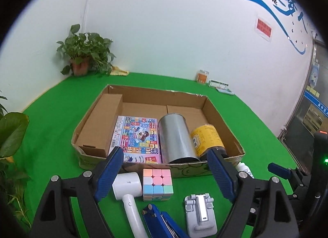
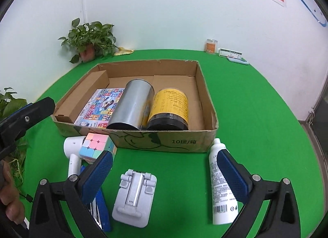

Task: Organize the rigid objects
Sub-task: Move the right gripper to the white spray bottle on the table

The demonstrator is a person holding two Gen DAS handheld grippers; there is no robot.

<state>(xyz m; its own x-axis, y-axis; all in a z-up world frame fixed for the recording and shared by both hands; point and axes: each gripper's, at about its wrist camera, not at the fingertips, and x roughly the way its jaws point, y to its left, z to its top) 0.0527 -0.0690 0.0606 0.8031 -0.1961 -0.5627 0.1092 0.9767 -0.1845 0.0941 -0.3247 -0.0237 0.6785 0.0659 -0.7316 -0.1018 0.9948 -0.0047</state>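
Note:
A cardboard box (image 1: 98,119) (image 2: 164,141) holds a colourful flat packet (image 1: 136,137) (image 2: 100,107), a silver can (image 1: 176,137) (image 2: 131,107) and a yellow jar (image 1: 207,137) (image 2: 169,108). In front lie a pastel cube (image 1: 157,183) (image 2: 95,147), a white hair dryer (image 1: 128,188) (image 2: 73,154), a blue stapler (image 1: 162,221) (image 2: 102,211), a grey phone stand (image 1: 199,211) (image 2: 134,195) and a white bottle (image 2: 222,188) (image 1: 245,169). My left gripper (image 1: 164,174) is open over the cube. My right gripper (image 2: 166,176) is open, empty, above the stand.
Green cloth (image 2: 256,115) covers the table. A potted plant (image 1: 84,55) stands at the back left corner, more leaves (image 1: 10,135) at the left edge. An orange jar (image 2: 211,45) and small boxes (image 2: 230,53) sit by the back wall.

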